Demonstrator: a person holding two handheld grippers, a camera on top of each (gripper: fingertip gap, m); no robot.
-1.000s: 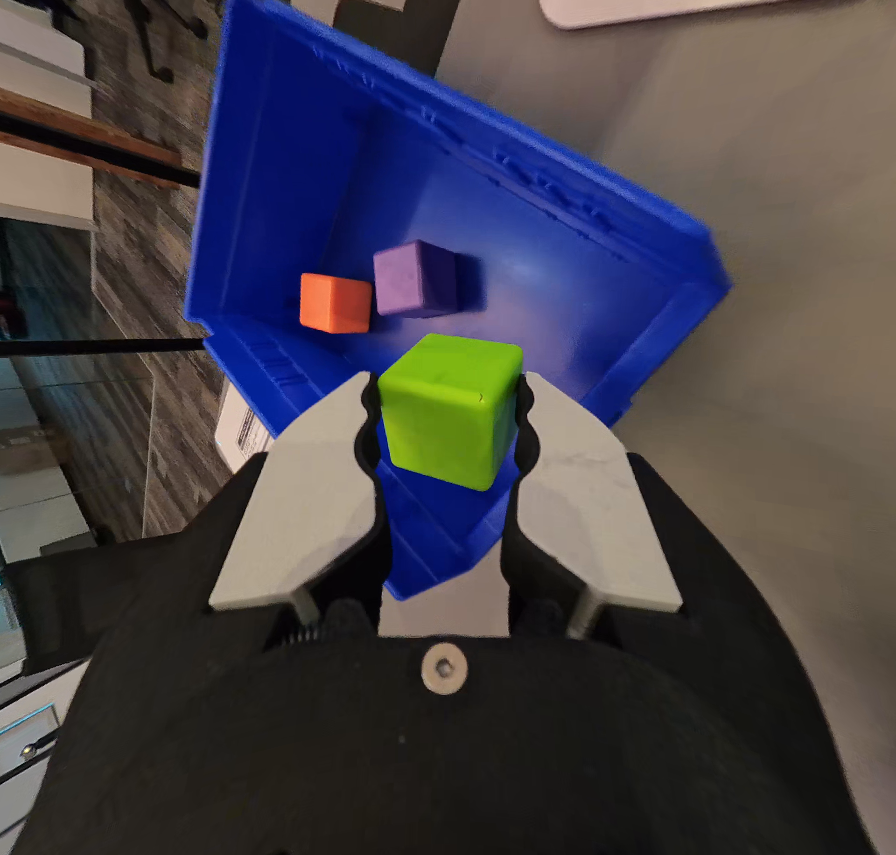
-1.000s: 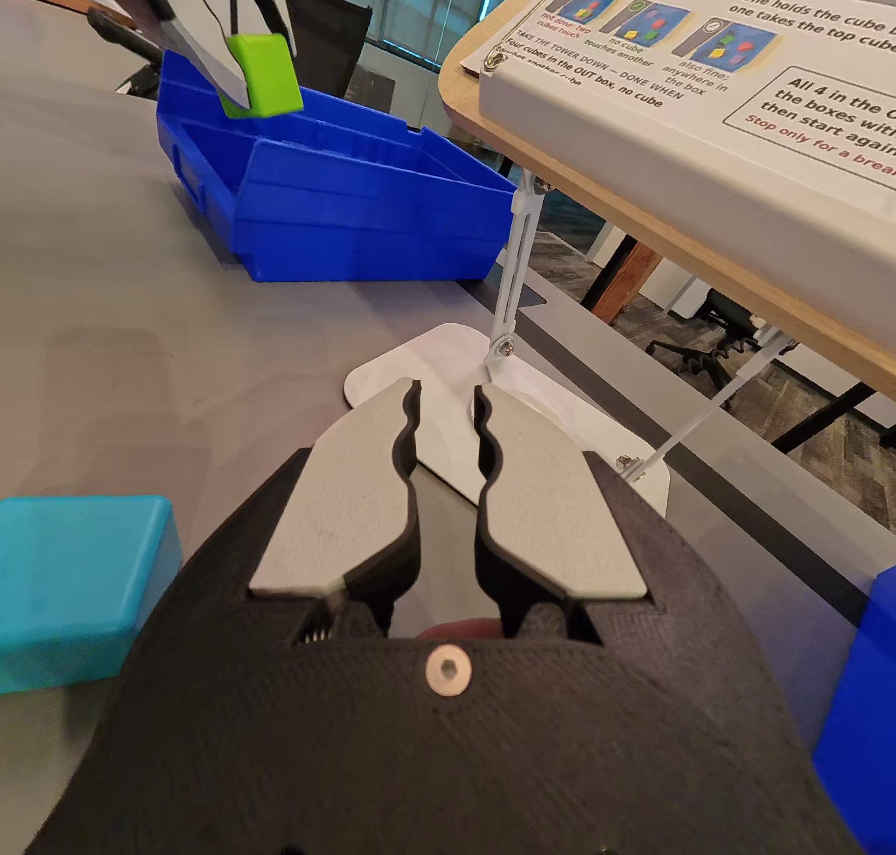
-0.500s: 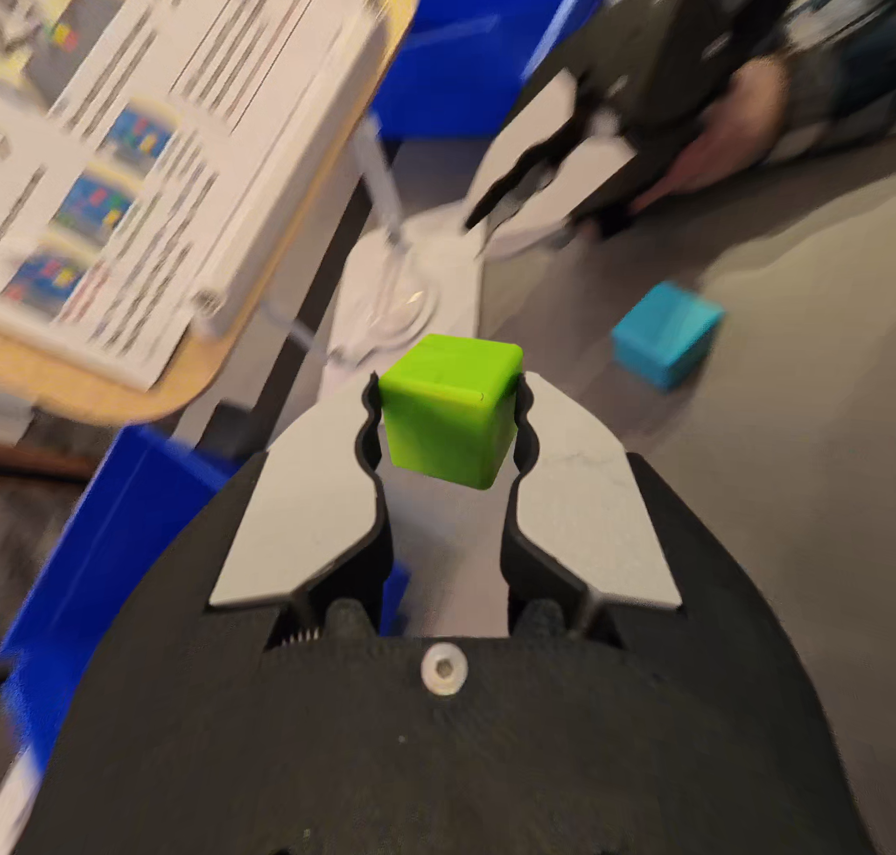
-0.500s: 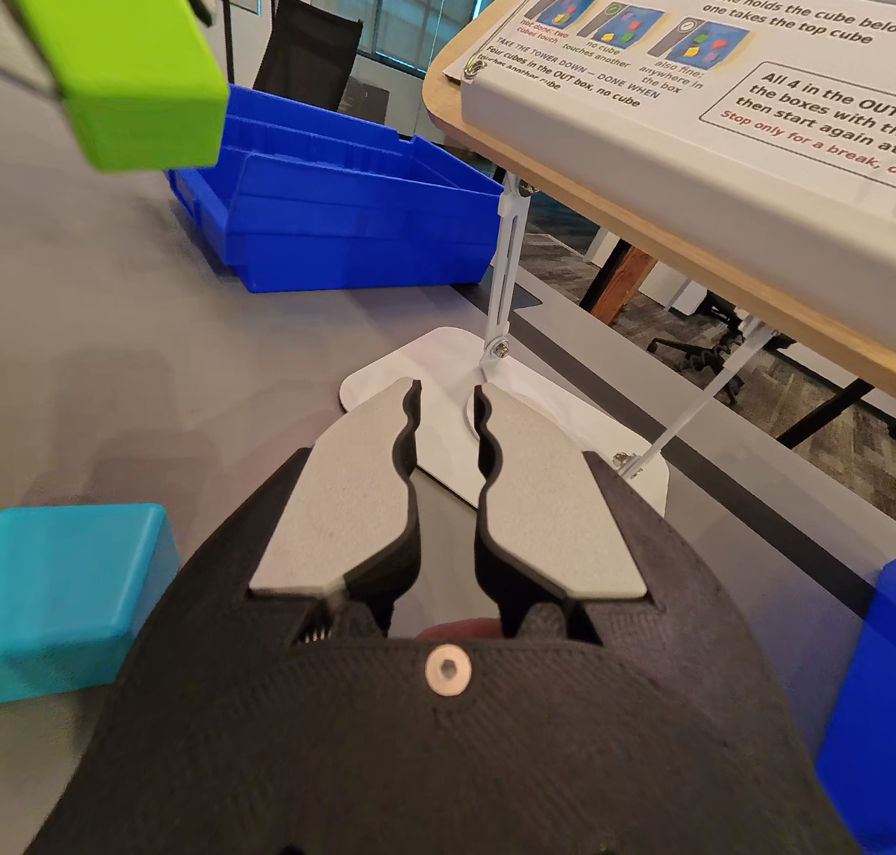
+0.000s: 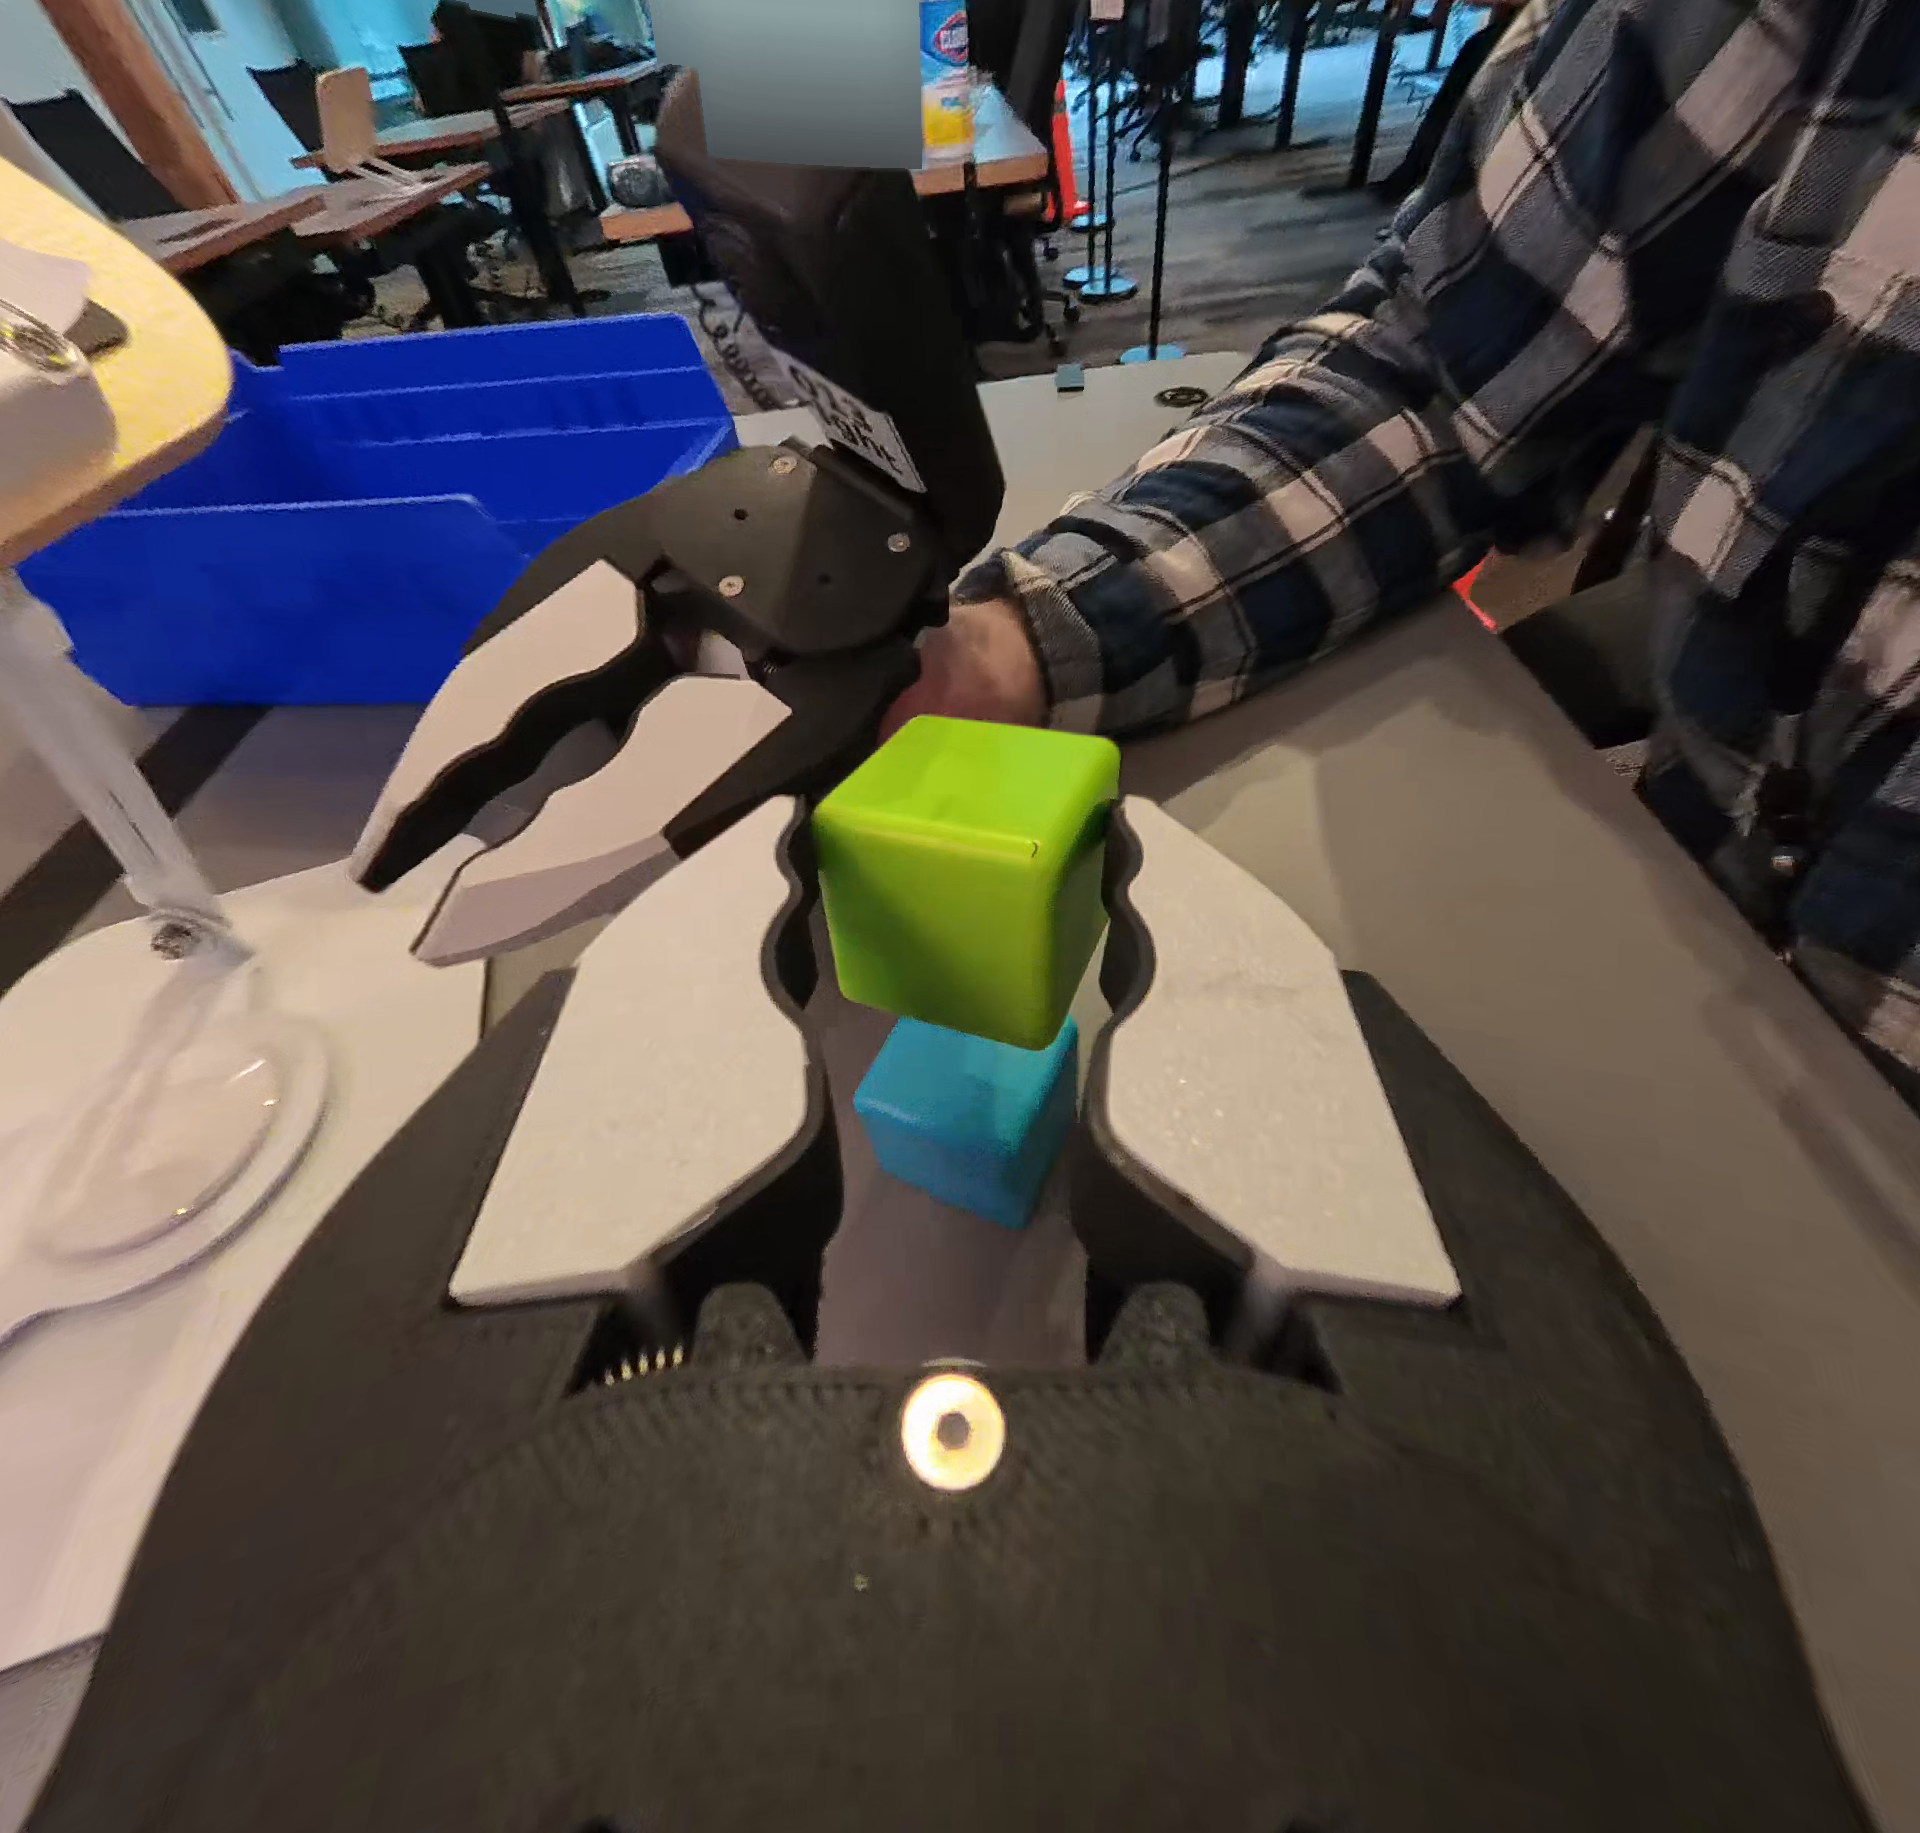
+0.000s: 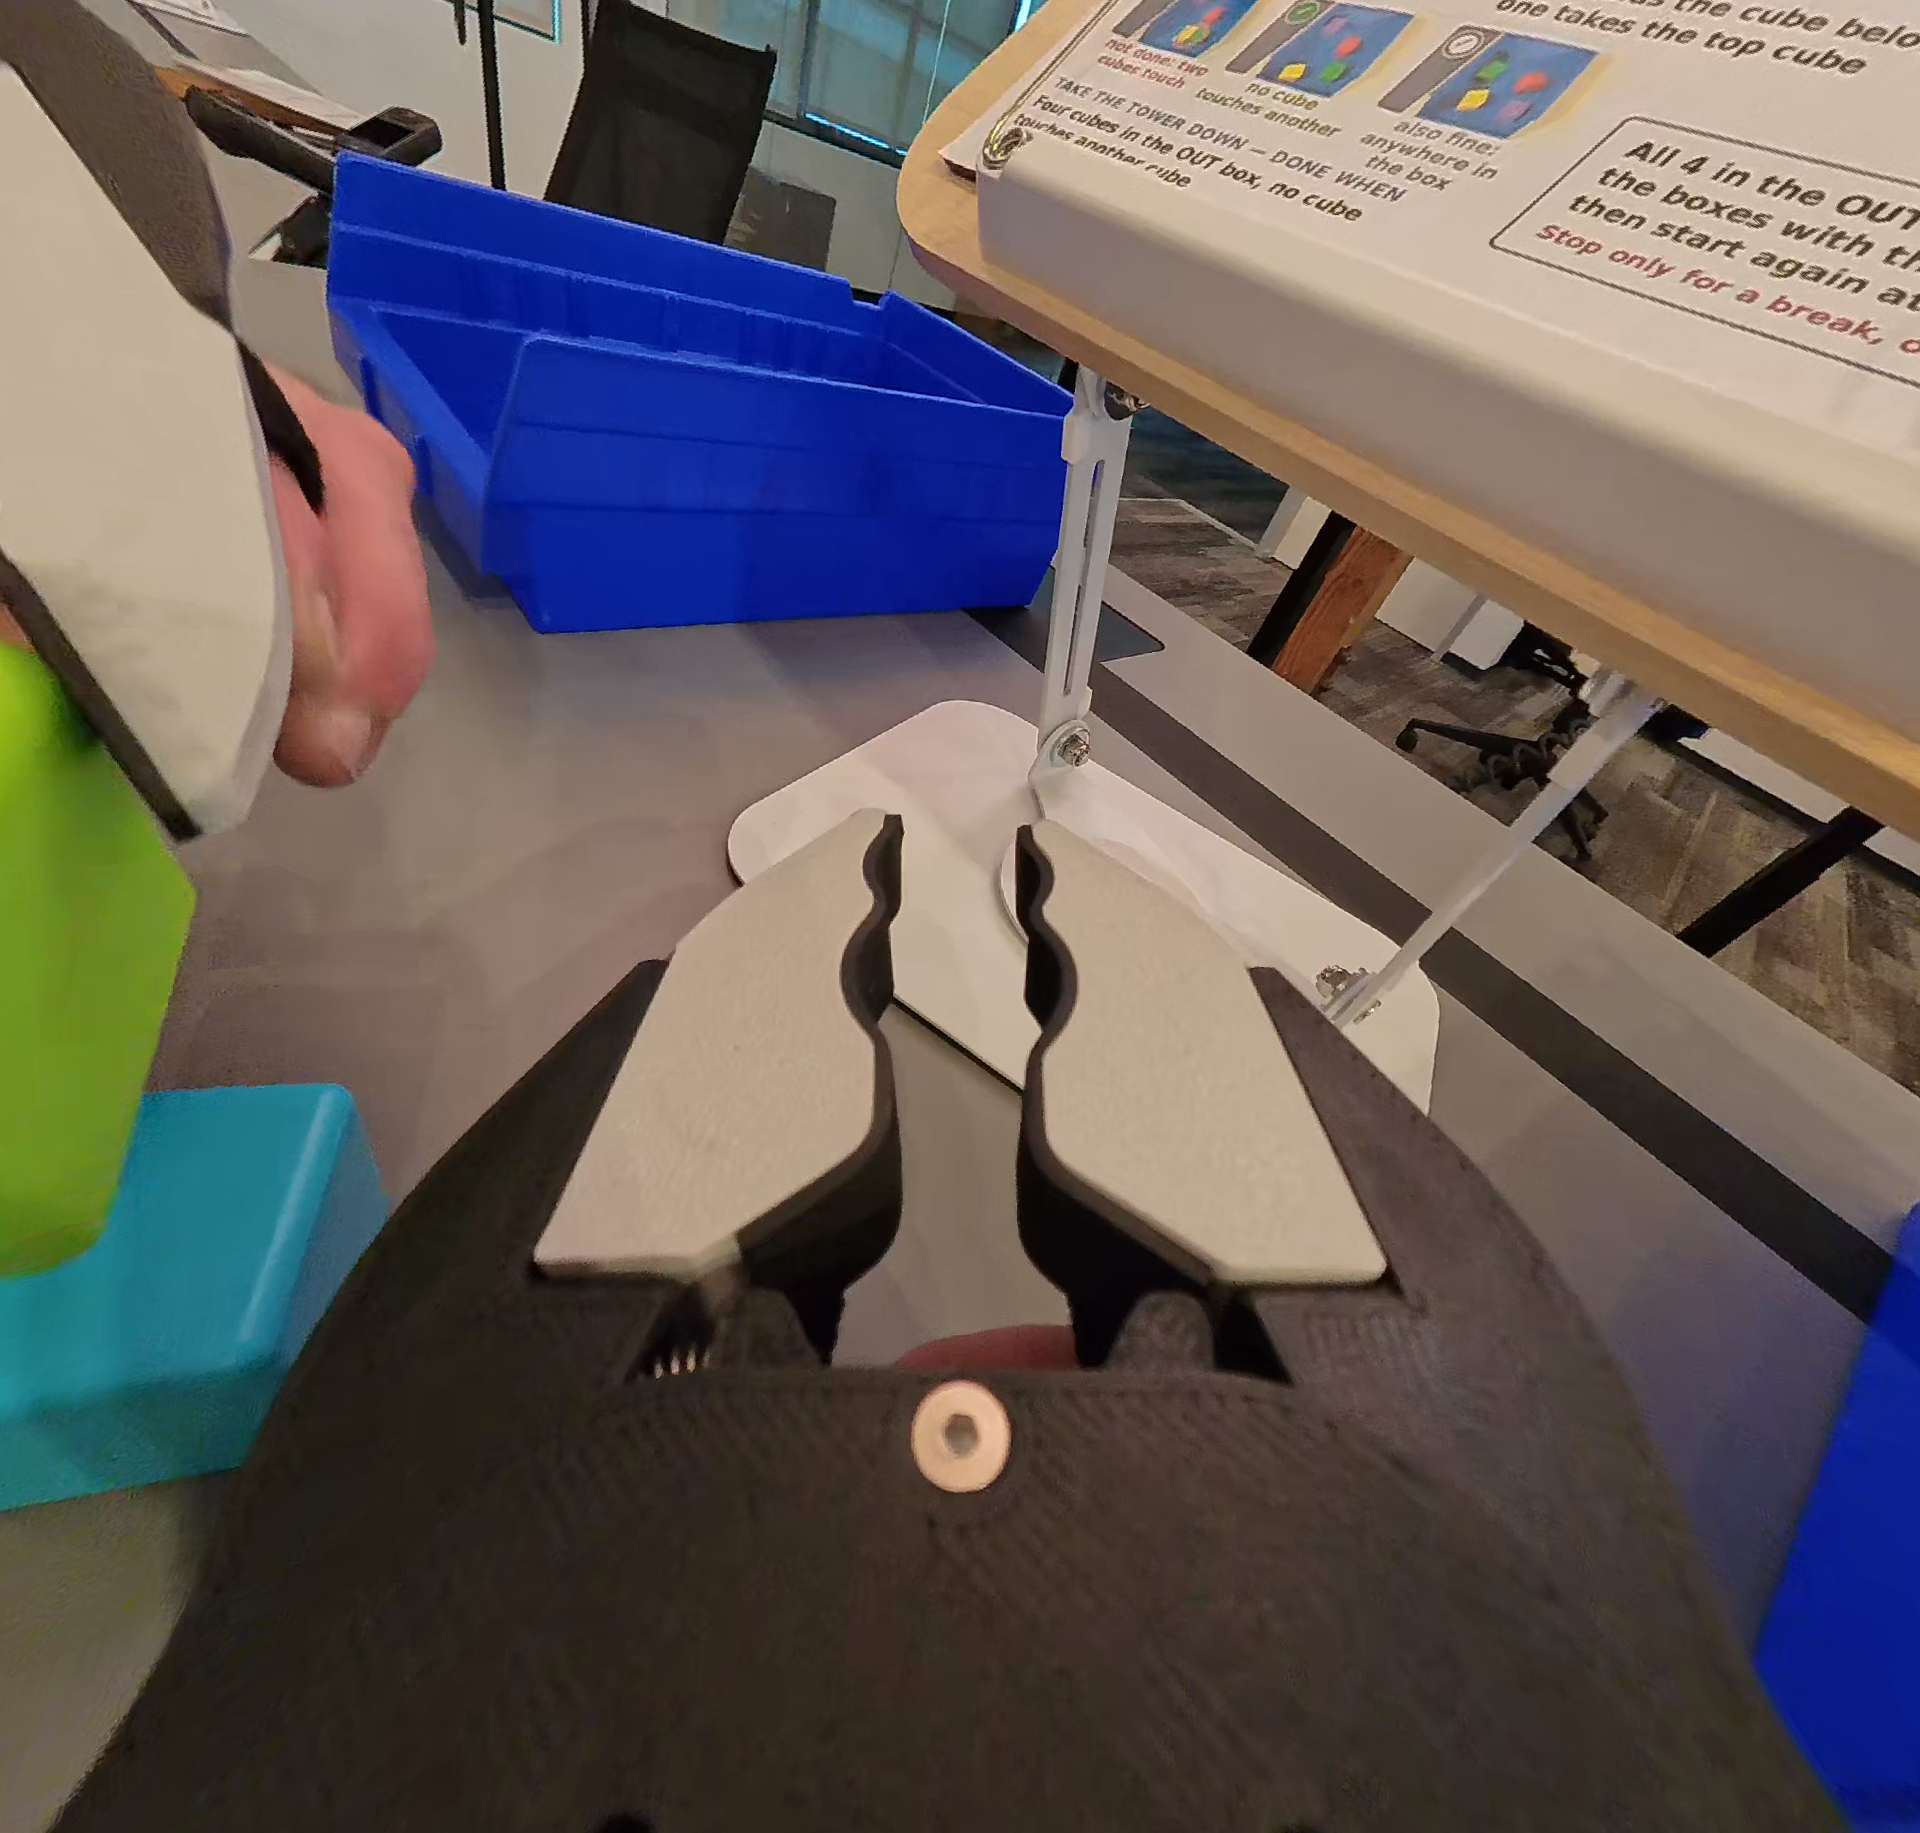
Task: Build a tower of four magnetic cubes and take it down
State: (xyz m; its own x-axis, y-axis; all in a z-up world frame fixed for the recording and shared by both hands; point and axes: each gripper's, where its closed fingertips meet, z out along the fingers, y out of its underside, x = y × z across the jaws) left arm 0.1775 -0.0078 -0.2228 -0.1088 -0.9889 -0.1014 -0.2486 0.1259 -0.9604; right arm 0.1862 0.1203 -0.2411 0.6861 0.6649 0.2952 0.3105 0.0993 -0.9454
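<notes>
Left tongs (image 5: 961,874), left wrist view: closed on the green cube (image 5: 961,874), which a second ago hung over the blue bin holding the orange and purple cubes and now hangs directly above the cyan cube (image 5: 961,1118) on the grey tabletop (image 5: 1455,900); whether the two cubes touch cannot be told. The right tongs (image 5: 416,905) wait at 10 o'clock, a blue bin (image 5: 364,536) behind them. Right wrist view: right tongs (image 6: 956,884) parted by a narrow gap and empty, unmoved; green cube (image 6: 62,952) and cyan cube (image 6: 177,1284) at 9 o'clock, second bin (image 6: 727,495) at 12. Judgement: the tower's second level is about to be placed.
</notes>
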